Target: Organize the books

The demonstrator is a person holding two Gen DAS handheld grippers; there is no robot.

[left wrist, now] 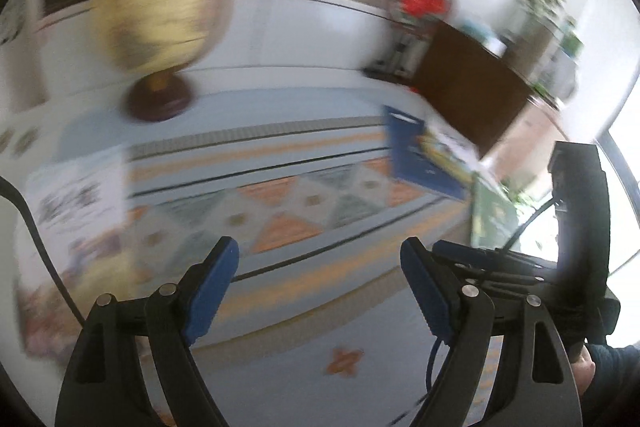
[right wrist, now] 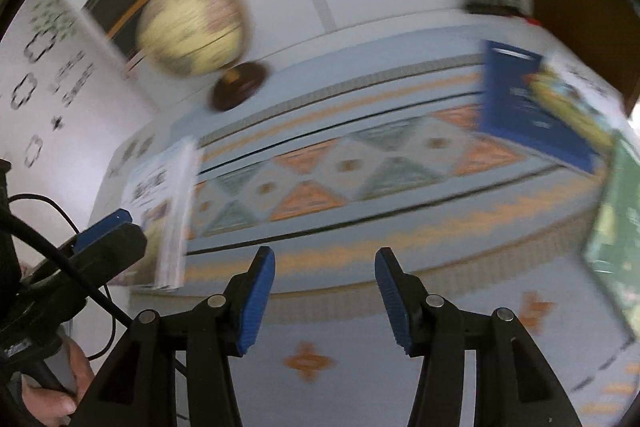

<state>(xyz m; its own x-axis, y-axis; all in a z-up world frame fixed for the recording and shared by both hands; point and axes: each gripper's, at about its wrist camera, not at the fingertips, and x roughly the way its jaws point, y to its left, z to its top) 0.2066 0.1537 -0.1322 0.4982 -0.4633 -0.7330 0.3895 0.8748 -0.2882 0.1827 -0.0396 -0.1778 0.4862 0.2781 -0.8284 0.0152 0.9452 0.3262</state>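
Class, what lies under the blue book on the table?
The blue book lies on the patterned tablecloth; another colourful book overlaps its right side. What its cover hides cannot be seen.

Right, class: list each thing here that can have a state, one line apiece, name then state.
left hand-held gripper: open, nothing between its fingers
right hand-held gripper: open, nothing between its fingers
globe: upright on its stand
blue book: closed, lying flat on the cloth
white book: closed, on the cloth
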